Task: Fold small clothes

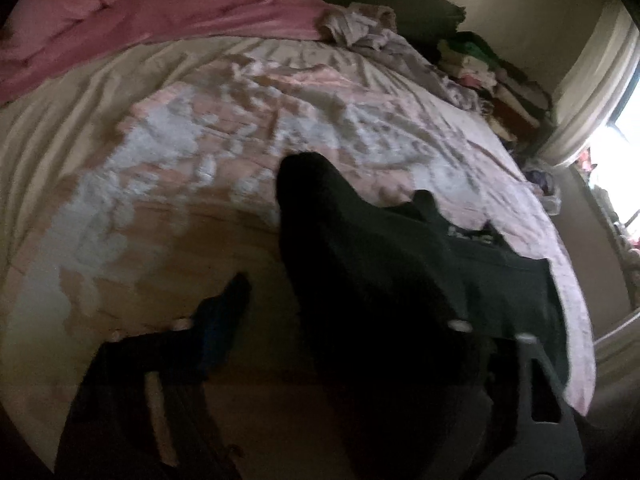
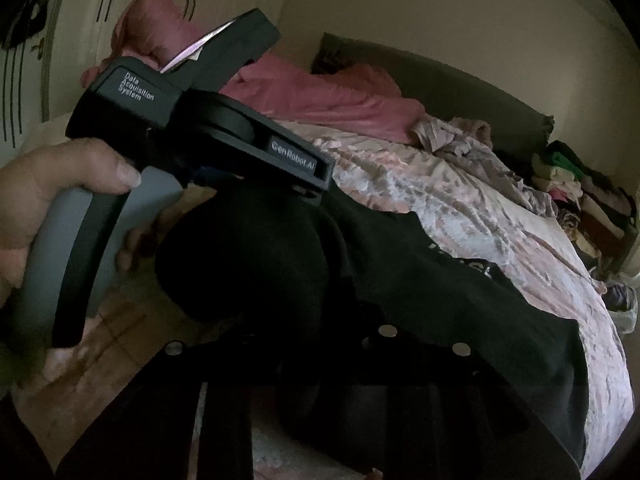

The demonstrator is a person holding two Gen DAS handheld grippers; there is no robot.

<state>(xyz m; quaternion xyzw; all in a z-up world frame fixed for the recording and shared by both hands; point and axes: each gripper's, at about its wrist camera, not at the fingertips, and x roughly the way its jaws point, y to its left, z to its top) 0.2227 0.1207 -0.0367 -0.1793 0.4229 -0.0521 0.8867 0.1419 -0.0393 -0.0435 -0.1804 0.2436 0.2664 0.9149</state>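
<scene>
Two wrist cameras look across a bed (image 1: 80, 128) covered by a pink and white patterned bedspread (image 1: 248, 120). A dark green garment (image 1: 400, 264) with pale lettering lies partly on the bedspread, its near end raised and bunched just ahead of both tongs.

In the left wrist view, the left gripper (image 1: 360, 280) points down at the cloth. One dark finger (image 1: 232, 300) stands clear to the left of the fabric, while the cloth drapes over and hides the other, so the jaws are about half open and whether they pinch the garment cannot be told.

In the right wrist view, the right gripper (image 2: 316, 340) sits low in the frame, its jaws drawn close together with dark fabric heaped over them. It appears to clamp the garment's near edge, though the dimness hides the pads. Just beyond it and to its left, a person's hand (image 2: 52, 200) grasps the left tool's grey handle, its nose pressed into the same bunch.

Holding two points of one edge likely serves to lift and spread the garment for folding.

Beyond the tongs lie a pink blanket (image 1: 160, 12) and a stack of clothes (image 2: 580, 200).
</scene>
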